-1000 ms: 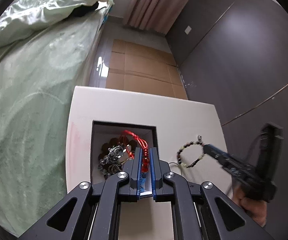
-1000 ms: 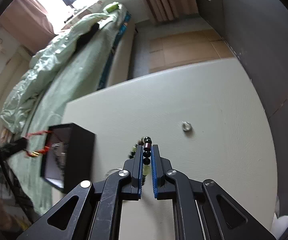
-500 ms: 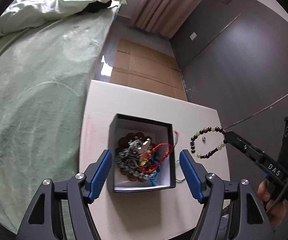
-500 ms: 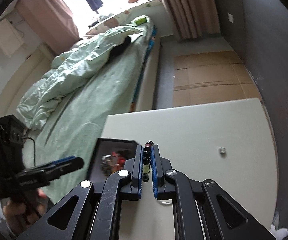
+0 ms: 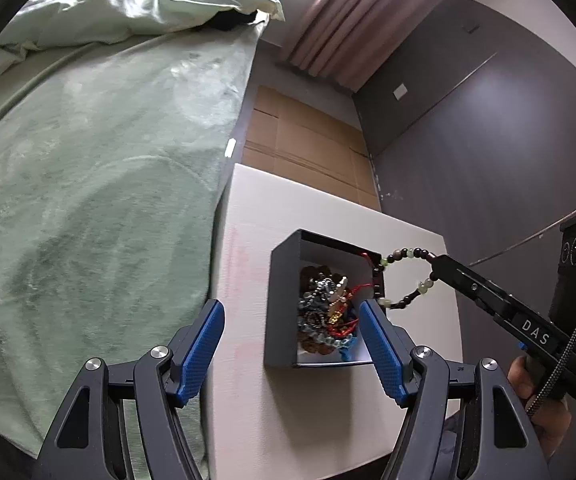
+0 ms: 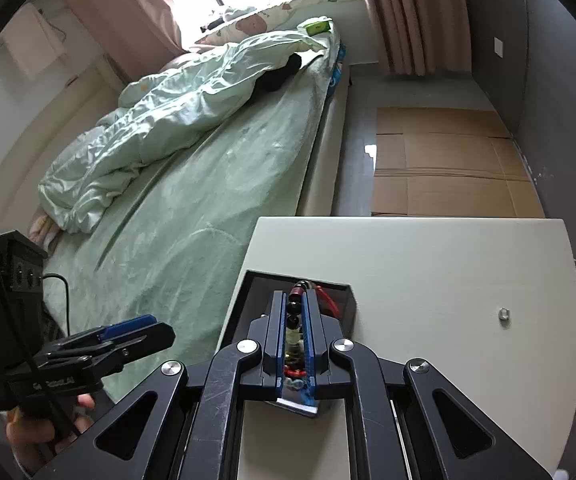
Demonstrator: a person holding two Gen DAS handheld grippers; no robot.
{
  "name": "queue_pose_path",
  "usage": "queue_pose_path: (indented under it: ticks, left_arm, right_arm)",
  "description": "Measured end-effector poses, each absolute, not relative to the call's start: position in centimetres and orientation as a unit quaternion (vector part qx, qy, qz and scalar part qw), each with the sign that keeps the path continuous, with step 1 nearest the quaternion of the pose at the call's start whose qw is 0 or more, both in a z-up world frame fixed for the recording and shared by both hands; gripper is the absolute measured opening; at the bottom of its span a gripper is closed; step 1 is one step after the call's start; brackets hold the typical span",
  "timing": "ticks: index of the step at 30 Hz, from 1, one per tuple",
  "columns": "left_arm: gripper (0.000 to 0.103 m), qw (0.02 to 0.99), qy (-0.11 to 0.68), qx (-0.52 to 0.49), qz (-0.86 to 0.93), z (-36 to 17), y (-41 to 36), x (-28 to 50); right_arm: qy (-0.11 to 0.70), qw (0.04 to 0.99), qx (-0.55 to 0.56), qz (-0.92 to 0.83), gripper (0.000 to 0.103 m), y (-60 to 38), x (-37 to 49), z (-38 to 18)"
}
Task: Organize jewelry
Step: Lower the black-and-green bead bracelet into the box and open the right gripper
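A black jewelry box (image 5: 284, 300) stands on the white table (image 5: 320, 408), holding a heap of chains and red cord (image 5: 328, 308). My left gripper (image 5: 292, 332) is open and empty above the box's left part. My right gripper (image 5: 436, 264) is shut on a beaded bracelet (image 5: 402, 276) of dark and pale green beads, which hangs over the box's right wall. In the right wrist view the gripper (image 6: 298, 320) pinches the bracelet (image 6: 294, 312) above the box (image 6: 248, 292).
A small silver ring (image 6: 503, 314) lies on the table to the right of the box. A bed with a green cover (image 5: 88, 184) runs along the table's left edge. Cardboard sheets (image 5: 308, 140) cover the floor beyond, beside a dark wall.
My left gripper let go of the red cord into the box, opened wide and drew back. My right gripper carried the bracelet left from the table to over the box.
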State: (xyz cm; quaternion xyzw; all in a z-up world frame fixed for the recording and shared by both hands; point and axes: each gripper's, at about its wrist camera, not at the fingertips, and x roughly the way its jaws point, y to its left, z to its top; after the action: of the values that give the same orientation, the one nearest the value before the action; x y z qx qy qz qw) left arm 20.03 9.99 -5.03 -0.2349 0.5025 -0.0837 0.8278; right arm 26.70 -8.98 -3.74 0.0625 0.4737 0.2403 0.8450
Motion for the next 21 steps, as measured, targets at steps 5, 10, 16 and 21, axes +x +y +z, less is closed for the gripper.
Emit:
queue_pose_path:
  ticks: [5, 10, 16, 21]
  left_arm:
    - [0.071, 0.827, 0.502, -0.239, -0.085, -5.2, 10.6, 19.6]
    - [0.081, 0.832, 0.494, -0.24, -0.082, -4.9, 10.8, 19.3]
    - [0.084, 0.834, 0.491, -0.23, -0.097, -4.4, 9.5, 19.3]
    - [0.084, 0.833, 0.497, -0.215, -0.119, -4.2, 7.0, 19.3]
  right_arm:
    - [0.473, 0.848, 0.048, 0.235, 0.009, -7.9, 26.7, -3.6]
    - [0.494, 0.835, 0.06, 0.233, 0.056, -7.7, 27.1, -4.1]
    - [0.478, 0.842, 0.077, 0.238, 0.058, -9.4, 26.0, -3.6]
    - [0.476, 0.845, 0.099, 0.222, 0.058, -12.9, 24.8, -3.7]
